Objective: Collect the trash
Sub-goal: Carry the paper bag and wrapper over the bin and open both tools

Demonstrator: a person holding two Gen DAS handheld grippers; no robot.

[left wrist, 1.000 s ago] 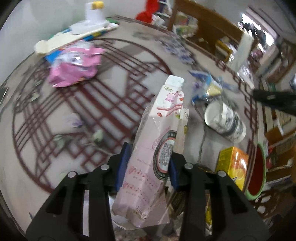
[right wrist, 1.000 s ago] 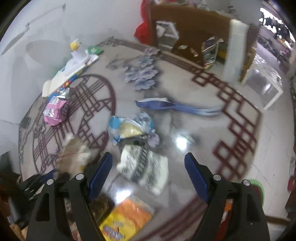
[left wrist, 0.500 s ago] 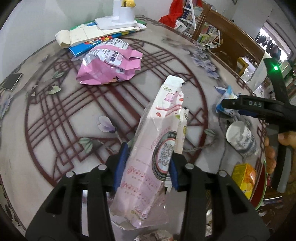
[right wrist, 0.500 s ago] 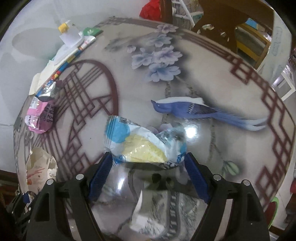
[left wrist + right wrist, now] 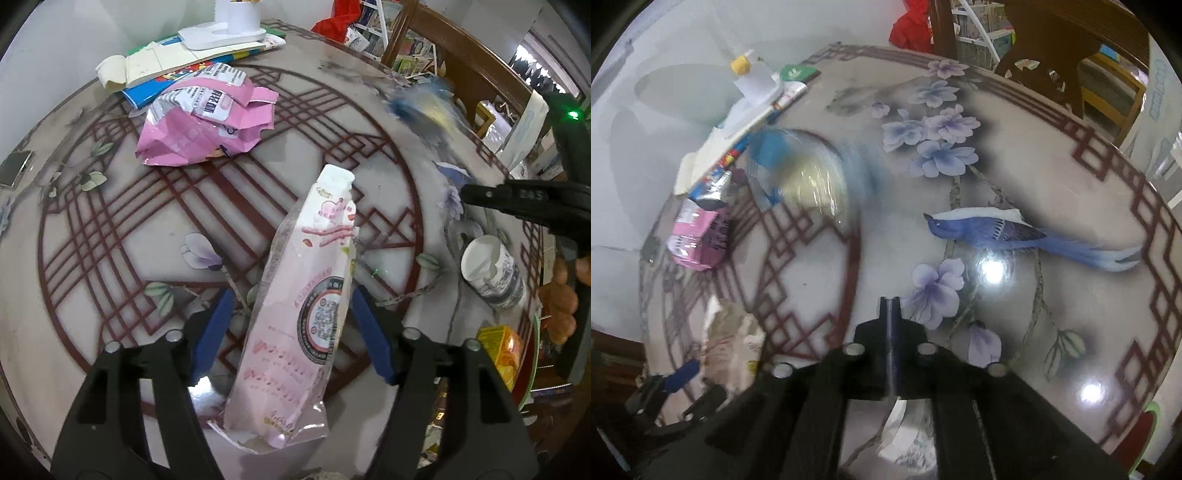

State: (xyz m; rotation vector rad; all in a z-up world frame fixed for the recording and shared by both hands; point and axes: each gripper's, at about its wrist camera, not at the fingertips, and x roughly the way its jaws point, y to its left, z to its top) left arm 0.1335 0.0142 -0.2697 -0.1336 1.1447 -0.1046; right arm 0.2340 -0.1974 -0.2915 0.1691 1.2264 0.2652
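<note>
The left gripper was opening its jaws, the pale pink wrapper standing loose between the blue pads above the round table. The right gripper was clamped together on nothing; a blurred blue-and-yellow packet was beyond it, near the crumpled pink bag.

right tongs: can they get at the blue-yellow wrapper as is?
Probably not yet: right tongs are shut and empty, and the blue-yellow wrapper sits blurred well beyond them. Bare table between, so nothing blocks.
</note>
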